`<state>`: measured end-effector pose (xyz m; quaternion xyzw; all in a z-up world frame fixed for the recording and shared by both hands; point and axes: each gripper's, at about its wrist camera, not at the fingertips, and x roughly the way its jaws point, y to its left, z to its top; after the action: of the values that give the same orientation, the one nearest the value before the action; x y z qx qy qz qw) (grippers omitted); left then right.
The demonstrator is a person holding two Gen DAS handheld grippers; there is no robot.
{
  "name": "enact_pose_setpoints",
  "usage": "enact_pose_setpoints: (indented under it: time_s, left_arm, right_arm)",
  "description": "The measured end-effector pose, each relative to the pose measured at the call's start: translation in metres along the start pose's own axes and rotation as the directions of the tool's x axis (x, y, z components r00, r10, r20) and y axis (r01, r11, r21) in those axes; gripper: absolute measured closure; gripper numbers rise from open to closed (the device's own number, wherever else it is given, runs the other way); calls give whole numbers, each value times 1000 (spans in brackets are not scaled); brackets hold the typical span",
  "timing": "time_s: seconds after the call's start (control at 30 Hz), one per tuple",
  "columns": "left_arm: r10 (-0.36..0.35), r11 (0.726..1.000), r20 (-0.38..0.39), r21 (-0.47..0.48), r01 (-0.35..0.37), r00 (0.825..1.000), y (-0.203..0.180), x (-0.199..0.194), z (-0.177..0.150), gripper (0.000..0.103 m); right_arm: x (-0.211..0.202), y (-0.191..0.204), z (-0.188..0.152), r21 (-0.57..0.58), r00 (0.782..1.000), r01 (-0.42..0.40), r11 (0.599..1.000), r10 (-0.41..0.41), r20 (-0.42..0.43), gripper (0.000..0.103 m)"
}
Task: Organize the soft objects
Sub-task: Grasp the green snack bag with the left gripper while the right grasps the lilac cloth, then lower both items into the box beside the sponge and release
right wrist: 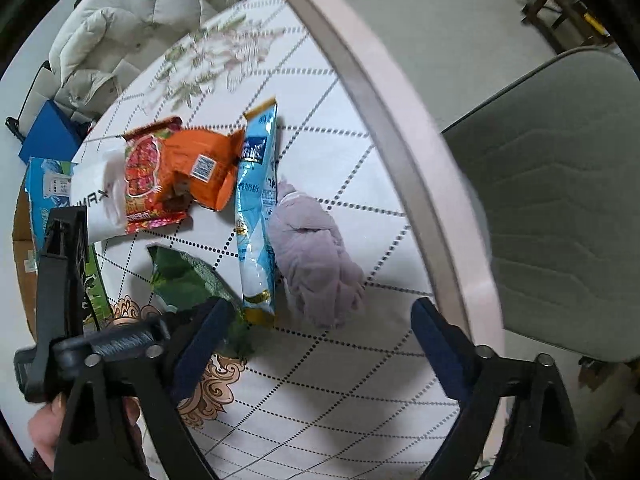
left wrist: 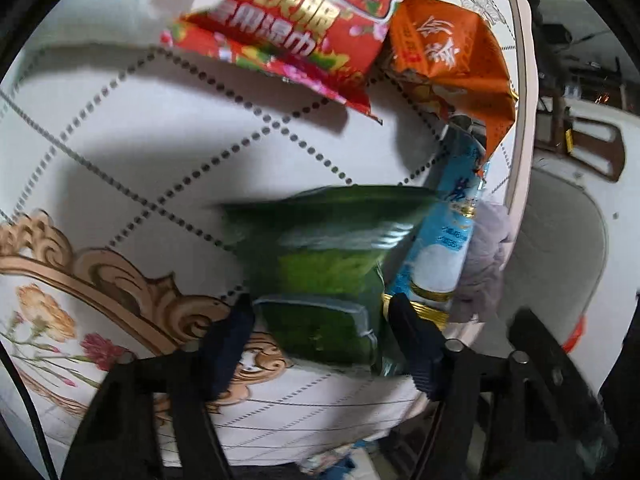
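A green packet (left wrist: 328, 276) lies between the fingers of my left gripper (left wrist: 324, 320), which is open around it; the packet is blurred. It also shows in the right wrist view (right wrist: 188, 280). A light blue packet (left wrist: 444, 240) (right wrist: 258, 216) lies just right of it. A lilac cloth bundle (right wrist: 316, 256) (left wrist: 484, 264) sits beside the blue packet. A red packet (left wrist: 304, 36) (right wrist: 144, 176) overlaps an orange packet (left wrist: 444, 60) (right wrist: 200, 164) farther back. My right gripper (right wrist: 320, 324) is open and empty, above the table just in front of the cloth.
The round table (right wrist: 328, 380) has a white printed cover and a pale rim (right wrist: 404, 152). A grey chair (right wrist: 560, 216) stands at the right. A white bag (right wrist: 100, 200) lies by the red packet. A white jacket (right wrist: 128, 20) is at the back.
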<state>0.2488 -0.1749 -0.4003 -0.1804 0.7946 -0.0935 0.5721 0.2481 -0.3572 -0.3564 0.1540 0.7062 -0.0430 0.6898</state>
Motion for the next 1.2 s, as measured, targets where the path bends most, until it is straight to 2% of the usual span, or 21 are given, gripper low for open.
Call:
enact_pose_setpoints:
  time_s: [0.03,0.07,0.13,0.17,0.23,0.27,0.33,0.4,0.47,0.6,0.67,0.77,0.83,0.87,0.9,0.97,1.03,1.1,1.2]
  left_arm:
    - [46,998,11,33,-47,999,-4,-2,-2,61]
    - [105,992,24,61,-107,994,-6,-4,-4,61]
    - [226,966,69,114,-232,972,-7,-10,-8,61]
    - [279,948,97,132,-290,956,-7,-11,-9,61]
    - [318,933,119,135,-333,941,-5,-10,-9,60]
    - [316,933,127,137,-332,940,-6,-10,-10,59]
    - [352,912,146,167,-374,924,-14,-7,-12,59]
    - [376,895,171,188,-405,911,-21,-4,-16,61]
    - [372,893,183,197,-405,910,-25,-3,-19,70]
    - [313,921,189,176,-346,931,-17,-18,-38,71]
    - [292,925,218,184,-333,931,-17,-37,-49,71]
    - [225,939,268,195,-282,937,-11,-76,-83,72]
    - [181,949,309,196,-248,934,-1,-111,-106,72]
    - [166,951,330,196,-240,929,6,-129,-115,72]
    - [160,952,365,188,-241,917,16,-152,-125,72]
    - [166,955,411,161,-250,896,43,-190,-125,71]
    - [177,962,438,114,-249,881,87,-235,-115,71]
    - [199,966,445,59,-250,873,128,-259,-98,71]
    - [255,964,440,-45,-262,861,196,-284,-66,71]
  right_arm:
    - [8,-1,3,-4,1000,-1,1000,1,-18,19]
    - [15,1,8,-6,1000,-2,1000,2,-28,22]
    - [30,0,15,-7,998,-8,1000,7,-61,32]
    - [38,0,19,-7,997,-12,1000,11,-76,32]
    - [52,-2,25,-2,995,-10,1000,10,-100,33]
    - [59,-3,26,-4,994,-2,1000,2,-112,36]
    - [70,-3,27,-3,991,-7,1000,6,-132,49]
    - [69,-3,22,-6,993,9,1000,-10,-118,61]
    - [66,-4,15,-5,992,27,1000,-28,-123,68]
    - [43,-6,-7,0,996,36,999,-36,-87,70]
    - [27,-2,-19,-8,998,26,1000,-26,-61,70]
    - [-6,18,-45,-37,999,-33,999,33,-15,70]
    - [-24,35,-56,-70,997,-74,995,75,10,70]
    - [-35,51,-61,-93,994,-106,990,108,22,70]
    - [-42,67,-67,-113,990,-134,984,138,32,70]
    - [-53,103,-71,-148,979,-190,971,198,42,70]
    - [-64,151,-72,-199,961,-259,945,272,42,70]
    - [-71,206,-68,-261,944,-307,915,328,40,70]
    - [-62,289,-61,-340,934,-328,881,356,23,70]
